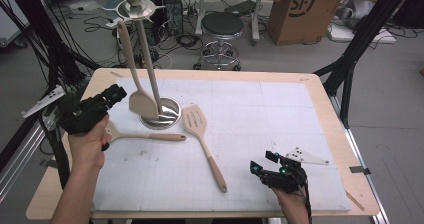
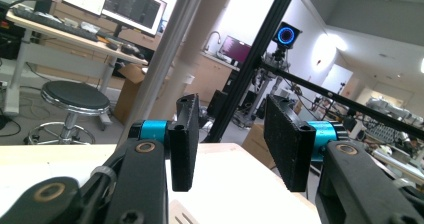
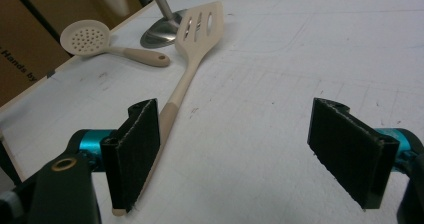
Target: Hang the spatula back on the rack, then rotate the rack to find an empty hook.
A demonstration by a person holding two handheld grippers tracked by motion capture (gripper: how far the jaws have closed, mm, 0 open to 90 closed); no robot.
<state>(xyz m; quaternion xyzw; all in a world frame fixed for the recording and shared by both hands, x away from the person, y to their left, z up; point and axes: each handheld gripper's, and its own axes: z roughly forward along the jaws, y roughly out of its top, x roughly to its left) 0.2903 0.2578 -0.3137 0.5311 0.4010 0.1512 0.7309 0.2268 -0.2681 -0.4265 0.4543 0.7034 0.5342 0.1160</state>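
Observation:
A metal utensil stand (image 1: pixel 161 113) rises from the white mat (image 1: pixel 260 114), and a solid beige spatula (image 1: pixel 136 79) hangs from its top ring. Right of the base lies a slotted spatula (image 1: pixel 200 134), handle toward me. A perforated skimmer (image 1: pixel 150 136) lies left of the base, its head partly behind my left hand. My left gripper (image 1: pixel 118 91) is held up at the left of the stand, open (image 2: pixel 232 144) and empty. My right gripper (image 1: pixel 262 162) is low near the front edge, open (image 3: pixel 245 154); the slotted spatula's handle (image 3: pixel 172 114) lies beside its left finger (image 3: pixel 135 154).
Beyond the table's far edge stand a black stool (image 1: pixel 222 26) and a cardboard box (image 1: pixel 297 9). Black frame posts (image 1: pixel 350 59) flank the table on both sides. The right half of the mat is bare.

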